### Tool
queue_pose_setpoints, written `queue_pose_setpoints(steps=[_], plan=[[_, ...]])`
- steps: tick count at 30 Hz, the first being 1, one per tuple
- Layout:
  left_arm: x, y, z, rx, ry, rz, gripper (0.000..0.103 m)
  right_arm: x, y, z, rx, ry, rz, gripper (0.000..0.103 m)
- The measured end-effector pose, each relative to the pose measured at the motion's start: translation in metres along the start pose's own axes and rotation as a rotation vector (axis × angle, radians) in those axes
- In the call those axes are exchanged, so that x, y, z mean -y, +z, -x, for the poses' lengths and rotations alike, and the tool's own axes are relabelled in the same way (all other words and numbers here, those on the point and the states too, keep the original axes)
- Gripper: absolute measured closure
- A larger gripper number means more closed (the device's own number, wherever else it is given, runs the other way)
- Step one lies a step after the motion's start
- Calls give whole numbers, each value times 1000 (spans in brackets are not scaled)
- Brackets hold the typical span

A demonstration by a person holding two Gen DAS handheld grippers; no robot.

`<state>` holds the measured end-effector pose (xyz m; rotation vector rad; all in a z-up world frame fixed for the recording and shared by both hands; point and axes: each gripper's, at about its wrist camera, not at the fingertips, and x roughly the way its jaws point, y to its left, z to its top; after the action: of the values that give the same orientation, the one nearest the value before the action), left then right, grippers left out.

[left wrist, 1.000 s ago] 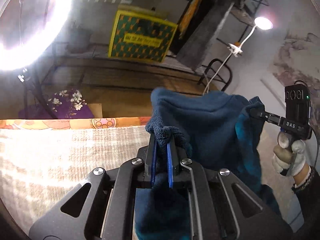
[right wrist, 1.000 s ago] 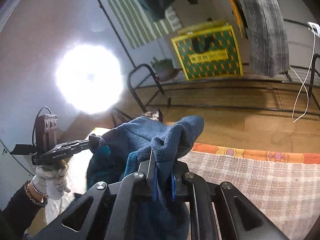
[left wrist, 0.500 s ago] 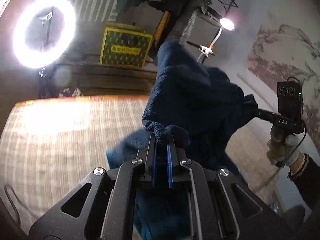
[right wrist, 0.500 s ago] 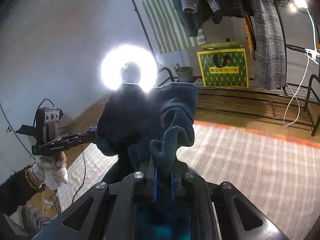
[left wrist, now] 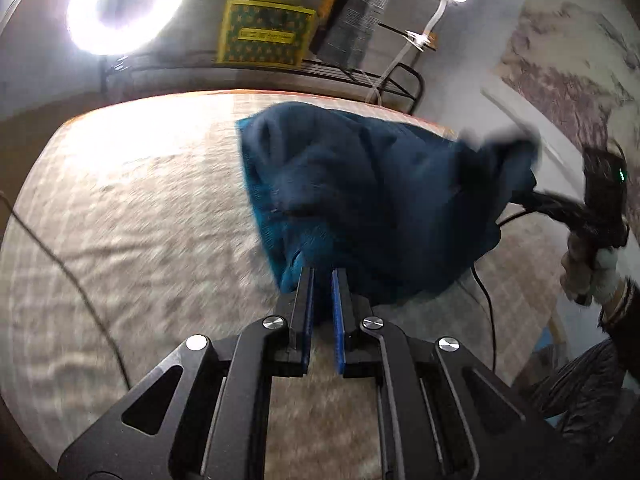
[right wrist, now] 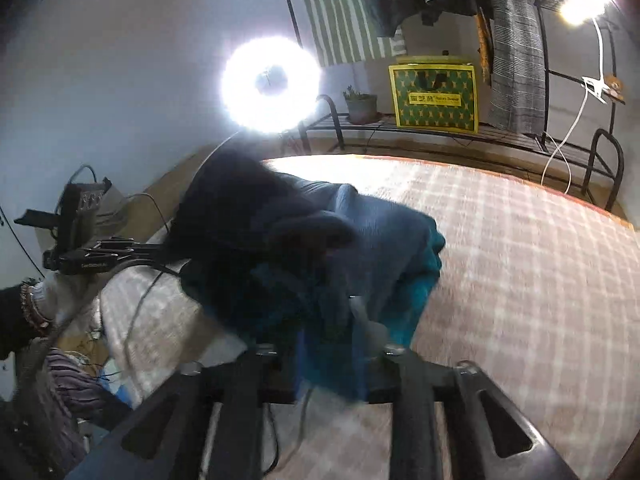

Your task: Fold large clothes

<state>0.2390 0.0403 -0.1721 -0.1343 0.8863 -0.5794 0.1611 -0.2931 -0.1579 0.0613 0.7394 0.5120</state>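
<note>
A dark blue fleece garment (left wrist: pixel 360 184) with a teal lining lies bunched on the checked bed cover (left wrist: pixel 140 200). In the left wrist view, my left gripper (left wrist: pixel 322 280) is shut on the garment's near edge, which sits at the tips of the blue pads. My right gripper (left wrist: pixel 534 198), blurred at the right, meets the garment's far corner. In the right wrist view, the garment (right wrist: pixel 380 232) spills over my right gripper (right wrist: pixel 328 320). Its jaws are opening, and teal cloth lies loose between them. My left gripper (right wrist: pixel 166 246) reaches in from the left at the cloth's dark end.
A black cable (left wrist: pixel 80 292) trails across the bed cover (right wrist: pixel 520 260) on the left. Beyond the bed stand a ring light (right wrist: pixel 272 84), a black metal rack with a yellow-green bag (right wrist: pixel 434 96) and a potted plant (right wrist: pixel 362 106), and hanging clothes (right wrist: pixel 512 52).
Both grippers swept forward over the bed. The garment, held up in the air before, has come down onto the cover. The right jaws have spread apart around the cloth.
</note>
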Motion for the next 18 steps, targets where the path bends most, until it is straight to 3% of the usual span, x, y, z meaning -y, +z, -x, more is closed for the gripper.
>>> queue_pose_setpoints(steps=[1,2,3,4,5,7,10,15,18], plan=[[-5,0,7,12,-11,38,96,-1,-1,7,11,10,-8,66],[-9,-2,15,27,-22,70,89,-3,-3,29,48,40,-32,66],[-15,2,21,44,-27,98,71,-2,-5,42,66,58,-56,64],[-20,6,26,68,-33,133,61,-2,-5,42,66,58,-56,54],[-23,9,28,83,-38,163,44,-1,-5,49,80,68,-76,38],[-33,21,28,103,-85,249,40,5,-5,61,114,99,-143,27],[-37,46,18,118,-132,326,40,23,-1,63,133,160,-298,27],[-44,76,-28,21,-192,427,39,52,17,33,126,317,-583,27],[-47,77,-60,-66,-239,469,39,57,31,1,65,398,-671,25]])
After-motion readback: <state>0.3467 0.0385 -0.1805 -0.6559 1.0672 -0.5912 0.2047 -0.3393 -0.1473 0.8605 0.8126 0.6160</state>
